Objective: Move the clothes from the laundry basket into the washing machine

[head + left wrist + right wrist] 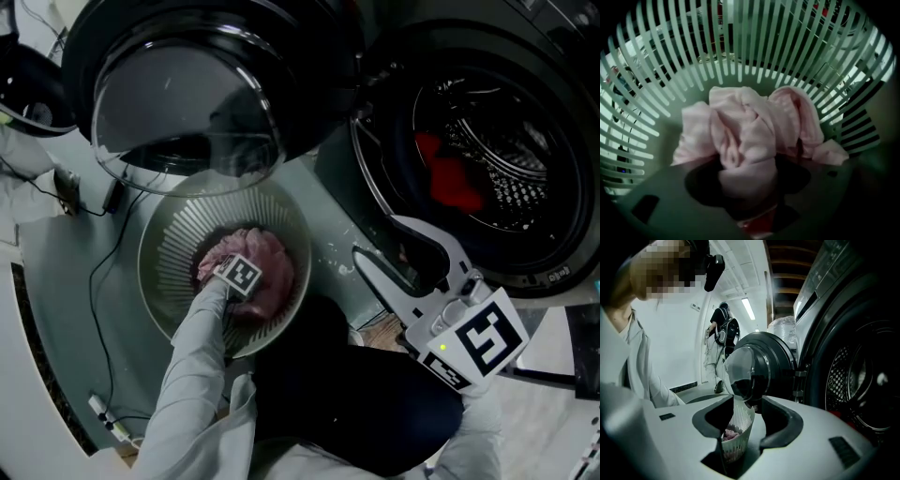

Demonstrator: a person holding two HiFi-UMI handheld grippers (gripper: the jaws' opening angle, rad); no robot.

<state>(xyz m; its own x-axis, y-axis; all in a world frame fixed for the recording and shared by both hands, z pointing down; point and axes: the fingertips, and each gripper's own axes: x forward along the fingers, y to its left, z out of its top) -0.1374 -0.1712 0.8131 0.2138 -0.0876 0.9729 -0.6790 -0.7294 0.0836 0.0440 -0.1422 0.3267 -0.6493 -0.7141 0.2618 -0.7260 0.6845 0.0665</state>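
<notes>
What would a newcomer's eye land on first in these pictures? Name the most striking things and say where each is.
First, the pink garment bunched in the bottom of the pale green slatted laundry basket, with the left gripper shut on a fold of it. Next, a red garment lying inside the dark drum of the open washing machine at upper right.

Laundry basket [164, 234]: pale green slatted plastic, smooth, matt. Pink cloth [258, 258] inside: soft, faintly ribbed, crumpled. Up at 11 o'clock, washing machine door [187, 94]: glossy black plastic ring, clear glass bowl. Over at 2 o'clock, drum [525, 169]: shiny perforated metal. Red cloth [455, 183] in drum: soft, matt. Right tool [373, 239]: smooth white plastic.
</notes>
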